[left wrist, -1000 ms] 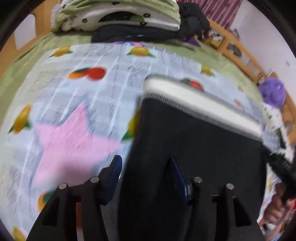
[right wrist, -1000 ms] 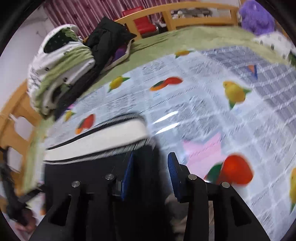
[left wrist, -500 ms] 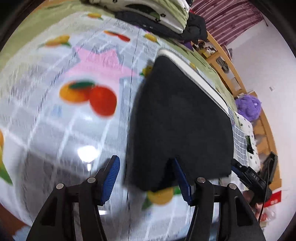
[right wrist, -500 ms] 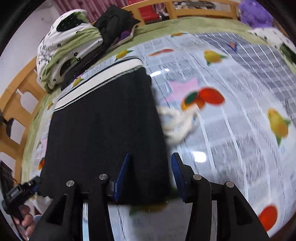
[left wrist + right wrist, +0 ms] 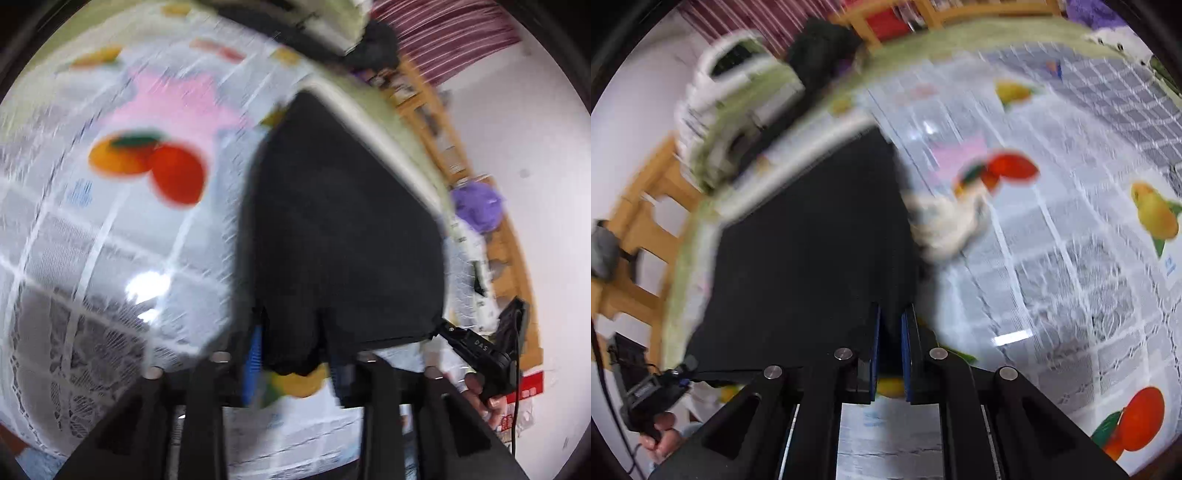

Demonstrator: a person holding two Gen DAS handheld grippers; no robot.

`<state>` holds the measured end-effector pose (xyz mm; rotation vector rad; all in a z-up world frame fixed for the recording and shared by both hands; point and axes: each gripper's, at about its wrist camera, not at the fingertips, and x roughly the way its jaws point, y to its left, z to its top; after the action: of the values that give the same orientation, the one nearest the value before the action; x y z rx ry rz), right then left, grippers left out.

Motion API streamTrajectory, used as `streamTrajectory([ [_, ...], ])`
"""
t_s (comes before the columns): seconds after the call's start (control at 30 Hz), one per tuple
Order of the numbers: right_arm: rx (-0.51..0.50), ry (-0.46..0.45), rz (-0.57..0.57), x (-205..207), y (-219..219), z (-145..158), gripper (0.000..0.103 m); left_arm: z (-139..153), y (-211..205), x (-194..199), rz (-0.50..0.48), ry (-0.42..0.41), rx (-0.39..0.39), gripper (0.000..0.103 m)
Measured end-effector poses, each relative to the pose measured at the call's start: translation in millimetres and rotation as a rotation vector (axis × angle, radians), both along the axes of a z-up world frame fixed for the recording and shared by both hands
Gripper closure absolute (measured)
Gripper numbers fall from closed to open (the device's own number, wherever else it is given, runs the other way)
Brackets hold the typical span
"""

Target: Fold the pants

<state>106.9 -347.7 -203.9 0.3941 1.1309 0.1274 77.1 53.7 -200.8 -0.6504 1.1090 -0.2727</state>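
Black pants (image 5: 343, 229) with a white waistband (image 5: 373, 122) at the far end lie on the fruit-print table. In the right wrist view the pants (image 5: 809, 258) fill the left middle, with a cream drawstring (image 5: 945, 225) trailing off their right edge. My left gripper (image 5: 295, 354) has its blue-padded jaws narrowed around the near left corner of the pants. My right gripper (image 5: 890, 354) is shut on the near right corner. Each gripper shows at the other corner in the opposite view, the right one (image 5: 476, 347) and the left one (image 5: 657, 387). Both views are motion-blurred.
The tablecloth (image 5: 92, 240) has fruit prints and a pink star. A pile of folded clothes and a dark garment (image 5: 746, 96) sits at the table's far end. Wooden chairs (image 5: 631, 236) and a purple plush toy (image 5: 476, 206) stand around the table.
Both grippers have closed on the near corners of the pants. The pants' near edge is now lifted slightly and the views have tilted.
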Motion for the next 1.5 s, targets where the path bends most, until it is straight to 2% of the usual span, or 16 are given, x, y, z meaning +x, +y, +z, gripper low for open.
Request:
streamTrajectory([
  [0.03,-0.045,-0.002,0.024,0,6,0,0.088,0,3,0,0.012,0.007,-0.010,0.062],
  [0.1,-0.088,-0.043,0.041,-3,10,10,0.085,10,8,-4,0.022,-0.035,0.010,0.061],
  [0.2,-0.074,-0.113,-0.005,-12,0,26,0.085,33,7,-17,0.058,-0.142,0.168,0.061],
  [0.23,-0.076,-0.149,-0.028,-16,-4,32,0.084,38,7,-20,0.062,-0.170,0.191,0.061],
  [0.4,-0.056,-0.289,-0.024,-22,5,55,0.080,55,-17,-19,-0.018,-0.276,0.213,0.061],
  [0.5,-0.109,-0.257,0.028,-12,24,50,0.079,49,-33,-14,-0.059,-0.246,0.287,0.061],
  [0.6,-0.177,-0.135,0.069,-2,36,27,0.076,44,-41,-13,-0.080,-0.227,0.367,0.061],
  [0.8,-0.157,-0.133,0.054,-2,34,26,0.074,41,-44,-18,-0.075,-0.223,0.377,0.059],
  [0.97,-0.174,-0.123,0.055,-7,34,27,0.073,39,-51,-17,-0.078,-0.212,0.440,0.053],
  [1.07,-0.187,-0.110,0.050,-10,37,31,0.068,39,-49,-15,-0.072,-0.198,0.433,0.053],
  [1.17,-0.190,-0.093,0.044,-12,36,32,0.068,39,-47,-15,-0.065,-0.188,0.415,0.052],
  [1.37,-0.197,-0.073,0.044,-21,37,33,0.068,34,-48,-14,-0.069,-0.136,0.427,0.052],
  [1.5,-0.212,-0.061,0.059,-31,41,36,0.068,47,-50,-21,-0.068,-0.152,0.428,0.052],
])
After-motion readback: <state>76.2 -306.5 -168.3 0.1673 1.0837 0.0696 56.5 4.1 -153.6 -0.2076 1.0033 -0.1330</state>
